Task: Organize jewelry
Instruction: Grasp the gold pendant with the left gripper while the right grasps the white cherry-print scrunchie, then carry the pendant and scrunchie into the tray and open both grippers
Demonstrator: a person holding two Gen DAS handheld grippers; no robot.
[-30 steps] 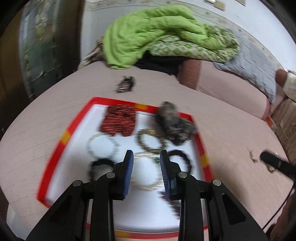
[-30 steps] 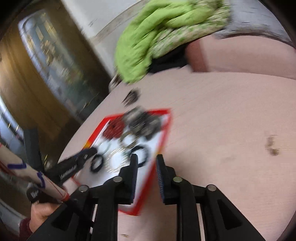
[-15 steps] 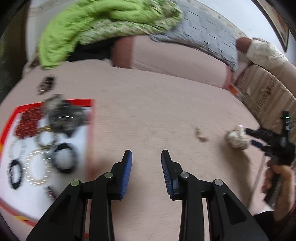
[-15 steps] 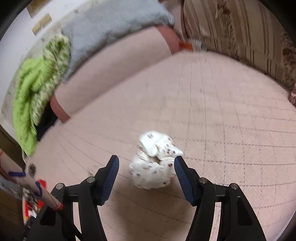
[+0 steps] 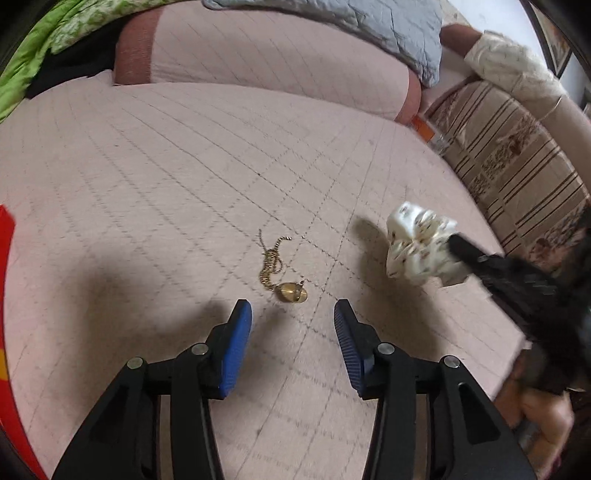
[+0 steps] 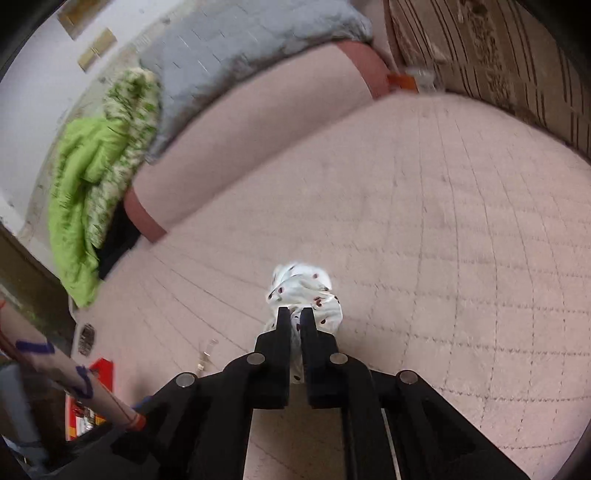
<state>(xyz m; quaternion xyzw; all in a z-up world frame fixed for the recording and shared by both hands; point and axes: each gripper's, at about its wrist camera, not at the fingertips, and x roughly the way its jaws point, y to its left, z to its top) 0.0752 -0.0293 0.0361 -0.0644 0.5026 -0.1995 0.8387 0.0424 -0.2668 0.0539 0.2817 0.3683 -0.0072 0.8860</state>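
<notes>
A gold chain with an oval pendant [image 5: 284,280] lies on the pink quilted bed cover [image 5: 184,177]. My left gripper [image 5: 291,314] hovers just short of the pendant, its jaws opening, with nothing between the blue pads. A white scrunchie with dark red dots [image 6: 306,295] sits to the right of the chain [image 5: 417,243]. My right gripper [image 6: 294,314] is shut on the scrunchie, its black fingers pinching the fabric. The red-rimmed tray [image 5: 5,236] shows only as a corner at the left edge.
A pink bolster [image 5: 280,62] and grey quilt [image 5: 332,22] line the back. A green blanket [image 6: 88,177] is heaped at the far left. A striped sofa back [image 5: 517,162] borders the right. A small dark hair clip [image 6: 86,338] lies beside the tray corner [image 6: 101,373].
Both grippers swung right, away from the tray. The left one now faces the gold chain and has opened wider. The right one opened around the scrunchie and then closed on it.
</notes>
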